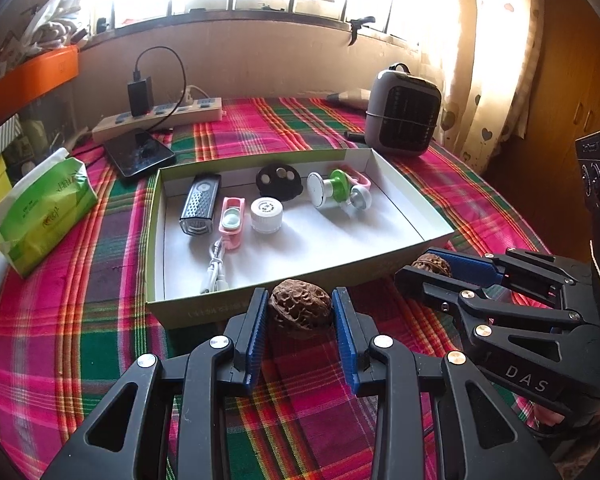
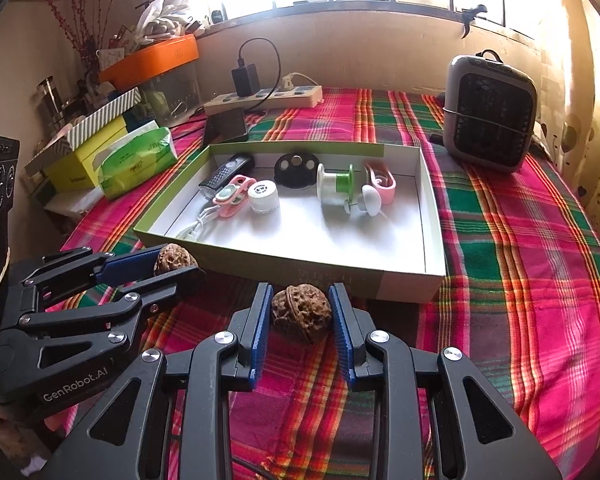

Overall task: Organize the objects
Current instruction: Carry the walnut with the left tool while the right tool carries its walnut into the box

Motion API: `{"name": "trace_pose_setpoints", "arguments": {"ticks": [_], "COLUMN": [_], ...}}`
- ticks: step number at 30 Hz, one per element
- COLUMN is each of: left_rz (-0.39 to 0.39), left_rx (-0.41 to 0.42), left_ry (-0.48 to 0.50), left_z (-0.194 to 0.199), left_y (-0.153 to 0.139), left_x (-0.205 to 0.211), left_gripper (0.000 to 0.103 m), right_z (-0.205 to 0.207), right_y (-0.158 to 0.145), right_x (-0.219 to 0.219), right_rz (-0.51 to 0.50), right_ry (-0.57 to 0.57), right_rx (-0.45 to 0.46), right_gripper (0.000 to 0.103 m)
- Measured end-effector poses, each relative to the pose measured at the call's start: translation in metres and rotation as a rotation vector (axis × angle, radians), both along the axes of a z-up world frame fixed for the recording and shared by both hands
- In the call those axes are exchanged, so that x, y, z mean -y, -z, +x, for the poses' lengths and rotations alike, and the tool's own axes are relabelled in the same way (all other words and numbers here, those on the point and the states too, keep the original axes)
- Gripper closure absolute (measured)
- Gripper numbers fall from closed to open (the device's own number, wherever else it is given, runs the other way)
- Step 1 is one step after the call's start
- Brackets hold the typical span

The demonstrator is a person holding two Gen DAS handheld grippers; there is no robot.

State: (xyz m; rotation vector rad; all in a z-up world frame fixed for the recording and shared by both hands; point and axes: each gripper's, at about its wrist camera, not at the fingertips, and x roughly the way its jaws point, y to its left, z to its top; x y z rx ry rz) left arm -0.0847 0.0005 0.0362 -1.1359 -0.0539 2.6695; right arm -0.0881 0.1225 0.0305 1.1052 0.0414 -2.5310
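Observation:
My left gripper (image 1: 300, 308) is shut on a brown walnut (image 1: 300, 306), just in front of the near wall of the open green-and-white box (image 1: 300, 280). My right gripper (image 2: 301, 308) is shut on a second walnut (image 2: 301, 309), also in front of the box (image 2: 400, 280). Each gripper shows in the other's view: the right one (image 1: 430, 270) with its walnut (image 1: 432, 265), the left one (image 2: 176, 266) with its walnut (image 2: 174, 258). The box holds a bike light (image 1: 200, 204), a pink clip (image 1: 232, 222), a white cap (image 1: 266, 215), a black disc (image 1: 279, 181) and a green-white spool (image 1: 334, 189).
The table has a plaid cloth (image 1: 80, 320). A grey fan heater (image 1: 404, 114) stands behind the box at right. A power strip (image 1: 160, 116), a phone (image 1: 140, 154) and a green tissue pack (image 1: 44, 210) are at the back left.

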Motion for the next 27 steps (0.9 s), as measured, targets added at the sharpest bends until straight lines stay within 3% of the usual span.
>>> {"name": "trace_pose_setpoints", "arguments": {"ticks": [13, 27], "left_rz": [0.01, 0.008], "left_rx": [-0.01, 0.017], "left_ry": [0.0, -0.001], "left_z": [-0.025, -0.06], "left_y": [-0.006, 0.003], "left_x": [-0.001, -0.005], "left_gripper": [0.073, 0.073], "right_z": [-0.021, -0.059], "right_y": [-0.015, -0.004], "right_x": [-0.01, -0.011], "right_rz": [-0.007, 0.012], "right_ry": [0.02, 0.025], "right_rx": [-0.03, 0.008], "right_gripper": [0.072, 0.072]}}
